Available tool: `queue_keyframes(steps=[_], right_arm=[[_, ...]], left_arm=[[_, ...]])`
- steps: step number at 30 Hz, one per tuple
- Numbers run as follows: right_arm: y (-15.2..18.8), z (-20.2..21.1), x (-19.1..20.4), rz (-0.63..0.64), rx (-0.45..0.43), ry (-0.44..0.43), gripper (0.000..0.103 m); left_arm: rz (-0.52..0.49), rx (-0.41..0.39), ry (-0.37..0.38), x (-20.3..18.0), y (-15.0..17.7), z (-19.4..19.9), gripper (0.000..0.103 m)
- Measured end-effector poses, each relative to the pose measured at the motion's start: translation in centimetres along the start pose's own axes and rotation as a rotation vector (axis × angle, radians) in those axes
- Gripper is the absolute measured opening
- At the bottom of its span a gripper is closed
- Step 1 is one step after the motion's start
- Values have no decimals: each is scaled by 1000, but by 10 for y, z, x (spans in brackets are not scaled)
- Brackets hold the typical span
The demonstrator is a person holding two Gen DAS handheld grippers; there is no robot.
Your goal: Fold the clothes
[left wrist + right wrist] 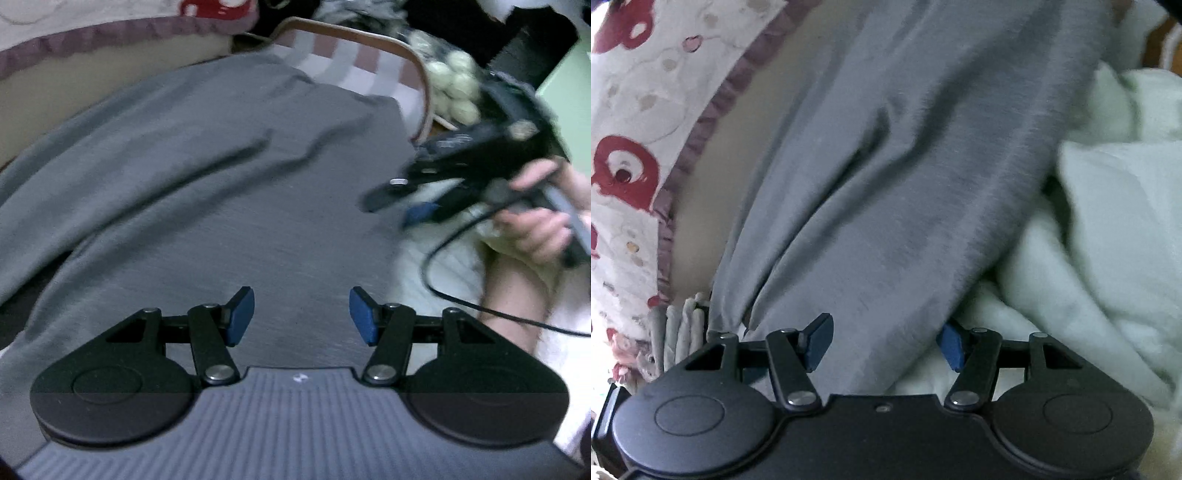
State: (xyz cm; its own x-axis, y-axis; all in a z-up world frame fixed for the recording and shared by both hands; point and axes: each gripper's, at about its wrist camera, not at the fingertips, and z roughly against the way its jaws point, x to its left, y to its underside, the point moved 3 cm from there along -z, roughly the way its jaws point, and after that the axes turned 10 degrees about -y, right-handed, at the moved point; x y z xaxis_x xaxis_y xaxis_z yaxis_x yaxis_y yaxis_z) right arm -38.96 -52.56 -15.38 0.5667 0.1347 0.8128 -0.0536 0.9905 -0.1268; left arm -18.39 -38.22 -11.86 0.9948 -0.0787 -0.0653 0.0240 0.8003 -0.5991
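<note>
Beige bedding edged with a purple ruffle lies under a grey knit garment, spread flat. Only the left view shows the hand gripping the right gripper, cable trailing; only the right shows pale fleece. Left gripper and right gripper both gape wide, holding nothing. No writing is legible.

Matt grey knit garment; fluffy pale blanket
</note>
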Motion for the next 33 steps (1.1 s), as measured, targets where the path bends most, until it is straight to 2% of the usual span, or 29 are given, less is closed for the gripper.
queue_keyframes(steps=[1,2,3,4,5,6,8,9,11,18,26,32,33], right_arm=[[-1,-7,-2,8,12,12,63],[-2,-12,-3,21,17,28,36],[-4,-13,-2,53,4,32,17],[-6,-11,6,113,-26,18,7],[-8,-10,14,174,-56,3,7],[-9,-8,23,238,-86,-6,7],[-12,-9,49,387,-140,5,7],[-13,-9,56,432,-164,-17,7],[-15,-9,70,513,-210,-61,7],[-38,-4,85,547,-272,-136,6],[-73,13,101,612,-387,-180,6],[-97,2,117,651,-381,-210,6],[-99,-2,119,664,-379,-209,6]], left_arm=[[-5,4,8,-2,2,-1,57],[-6,12,13,-3,3,-2,57],[-6,21,18,-5,5,-3,57],[-7,29,22,-6,7,-4,58],[-30,50,29,-9,9,-5,61],[-75,83,38,-14,11,-6,69],[-183,98,28,-25,19,-3,71],[-235,93,14,-30,24,-1,72],[-266,86,-37,-31,33,0,73],[-69,167,-222,0,51,-9,76],[268,146,-194,27,77,15,78],[370,146,-161,40,75,15,78],[388,142,-154,42,74,14,75]])
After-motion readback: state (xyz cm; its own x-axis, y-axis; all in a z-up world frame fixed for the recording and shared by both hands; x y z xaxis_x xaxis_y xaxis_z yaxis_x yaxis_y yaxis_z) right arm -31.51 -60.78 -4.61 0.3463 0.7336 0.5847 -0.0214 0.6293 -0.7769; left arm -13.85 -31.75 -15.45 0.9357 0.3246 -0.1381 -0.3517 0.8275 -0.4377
